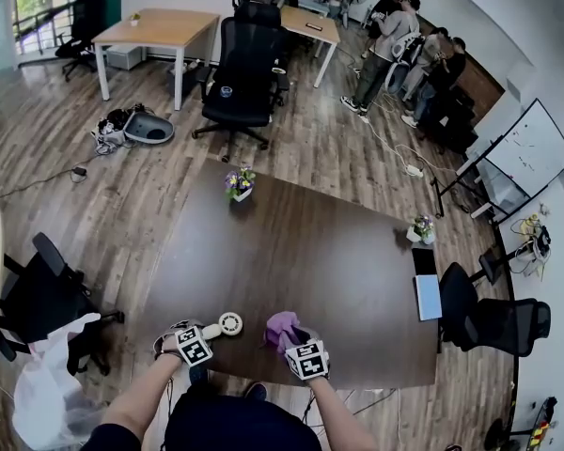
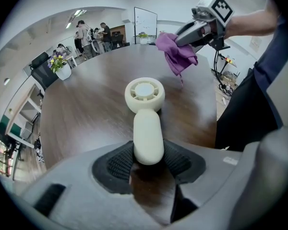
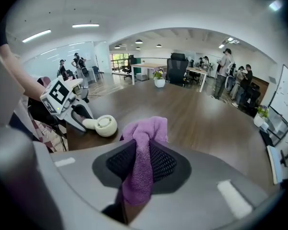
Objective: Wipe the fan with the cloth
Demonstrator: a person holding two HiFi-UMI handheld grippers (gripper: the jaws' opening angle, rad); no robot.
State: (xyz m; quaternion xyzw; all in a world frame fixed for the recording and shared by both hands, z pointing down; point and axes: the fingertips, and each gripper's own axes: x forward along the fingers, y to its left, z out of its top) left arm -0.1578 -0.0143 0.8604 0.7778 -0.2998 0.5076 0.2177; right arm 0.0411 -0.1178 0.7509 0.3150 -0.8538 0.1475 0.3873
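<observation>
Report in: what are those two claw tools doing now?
Left gripper clamped on handle of cream plastic handheld fan. Right gripper pinching purple cloth, hanging above dark wooden table. Nothing between cloth and fan.

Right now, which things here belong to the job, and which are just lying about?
In the job:
- cream handheld fan, clamped in the left gripper
- purple cloth, clamped in the right gripper

Lying about:
- one flower pot and another on the table
- black office chair beyond it
</observation>
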